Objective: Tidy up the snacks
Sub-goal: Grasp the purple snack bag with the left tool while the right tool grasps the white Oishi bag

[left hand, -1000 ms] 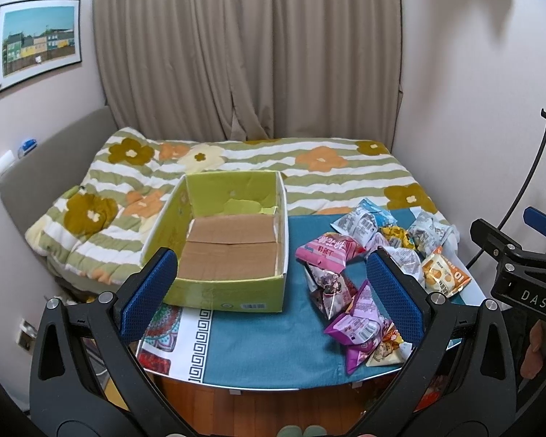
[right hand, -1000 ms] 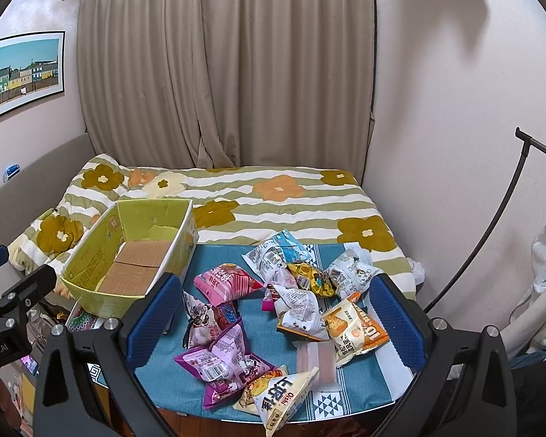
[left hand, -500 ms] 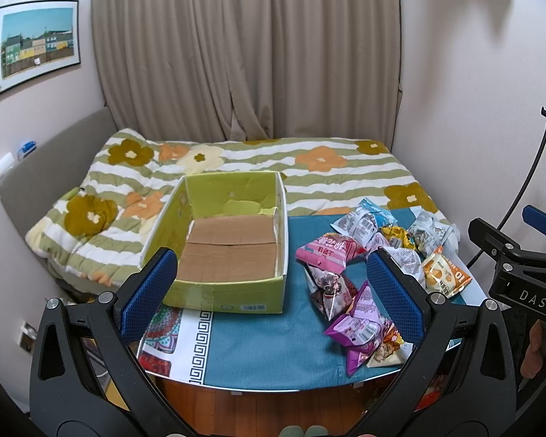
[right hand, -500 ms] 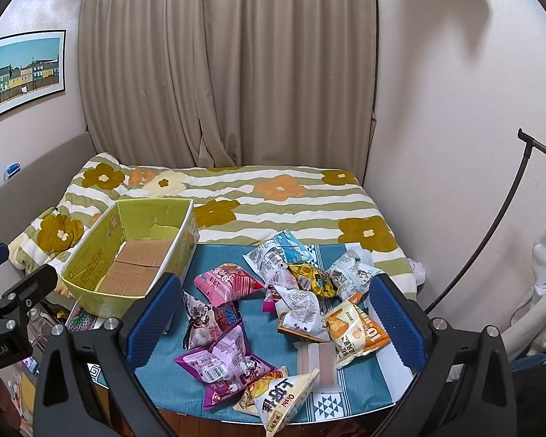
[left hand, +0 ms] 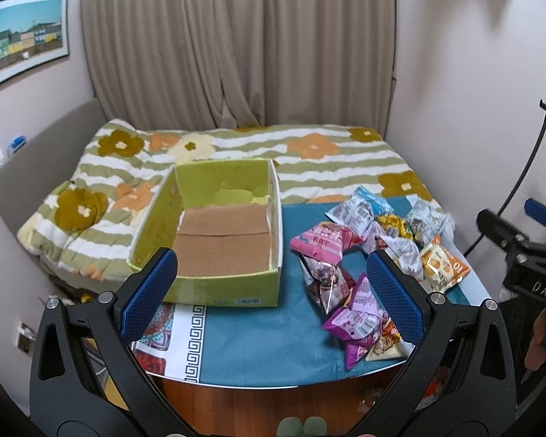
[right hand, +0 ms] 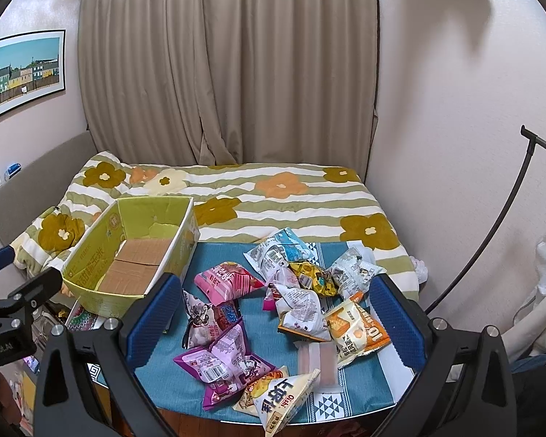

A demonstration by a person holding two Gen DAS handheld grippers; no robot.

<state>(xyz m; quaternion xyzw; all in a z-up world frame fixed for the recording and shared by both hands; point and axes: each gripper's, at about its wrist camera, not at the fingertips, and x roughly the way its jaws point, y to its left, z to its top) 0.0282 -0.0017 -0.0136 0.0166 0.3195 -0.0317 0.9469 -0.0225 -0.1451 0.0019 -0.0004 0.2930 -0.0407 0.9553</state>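
An empty green cardboard box point(left hand: 214, 233) point(right hand: 127, 251) sits on the left of a small table under a blue cloth point(left hand: 258, 327) point(right hand: 258, 313). Several snack packets lie in a heap to its right: a pink one point(left hand: 322, 242) point(right hand: 227, 282), purple ones point(left hand: 356, 322) point(right hand: 224, 362), an orange one point(left hand: 438, 266) point(right hand: 356, 331), a white triangular one point(right hand: 284, 398). My left gripper point(left hand: 273, 295) hovers open above the table's near edge, in front of the box. My right gripper point(right hand: 276, 324) hangs open over the heap. Neither holds anything.
A bed with a flowered striped quilt point(left hand: 258, 153) point(right hand: 273, 196) lies just behind the table, with curtains behind it. A black stand point(right hand: 491, 233) curves up at the right. Wooden floor point(left hand: 273, 404) shows below the near table edge. The right gripper's body point(left hand: 524, 258) shows at the far right.
Both views have shifted only slightly; the packets and the box lie where they were. Both grippers stay open.
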